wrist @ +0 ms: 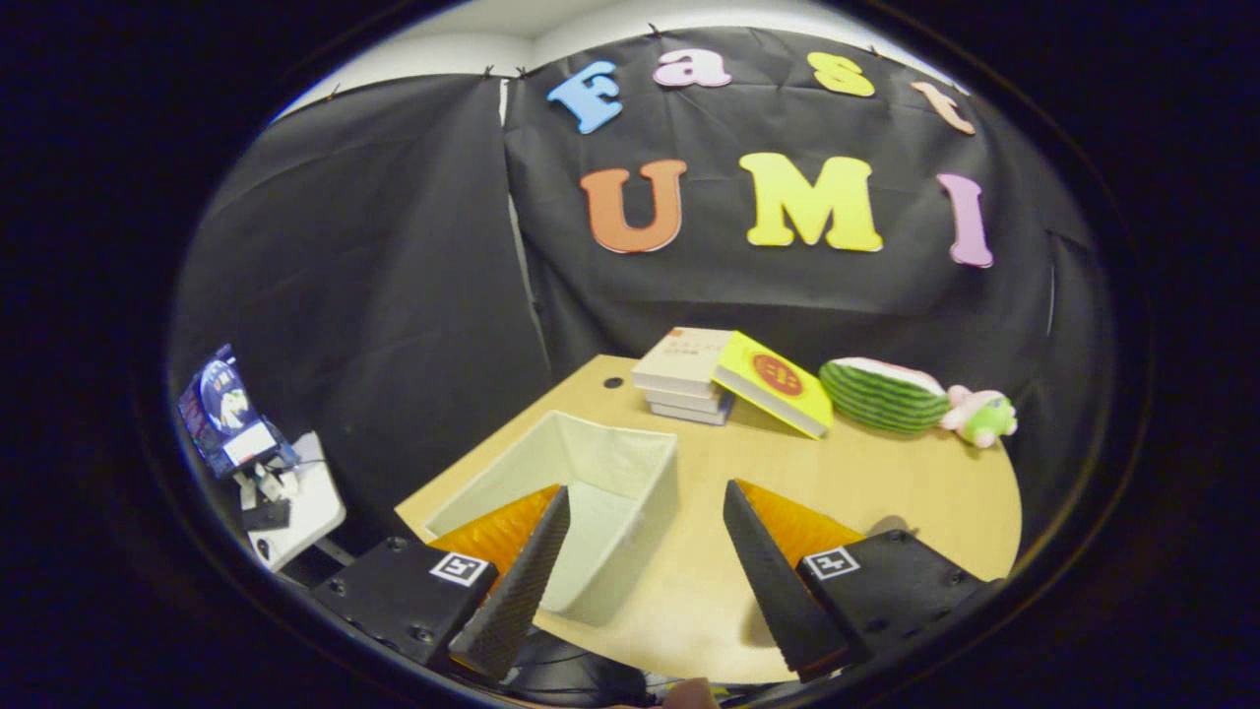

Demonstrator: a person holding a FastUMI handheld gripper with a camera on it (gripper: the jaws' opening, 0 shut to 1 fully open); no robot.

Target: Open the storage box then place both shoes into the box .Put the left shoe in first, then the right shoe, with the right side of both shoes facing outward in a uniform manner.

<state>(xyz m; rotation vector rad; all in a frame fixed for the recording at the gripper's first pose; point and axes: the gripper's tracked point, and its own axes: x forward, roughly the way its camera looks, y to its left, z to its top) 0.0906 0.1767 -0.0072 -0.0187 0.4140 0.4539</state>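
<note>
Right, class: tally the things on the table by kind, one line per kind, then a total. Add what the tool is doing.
Storage box: 1
Stacked books: 3
Yellow book leaning on the stack: 1
Watermelon toy: 1
Plush toy: 1
Total: 7
The tool is open above the table, holding nothing, its fingers either side of the box's near corner.

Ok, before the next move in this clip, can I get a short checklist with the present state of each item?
1. Storage box open on top: ok, no lid on it.
2. Box interior free: ok for the part seen; the near end is hidden behind a finger.
3. Gripper open and holding nothing: ok, fingers spread wide.
4. Box within reach: ok, just ahead between the fingers.
5. Left shoe located: cannot tell.
6. Table around the box free: ok, books and watermelon toy sit far beyond.
</note>
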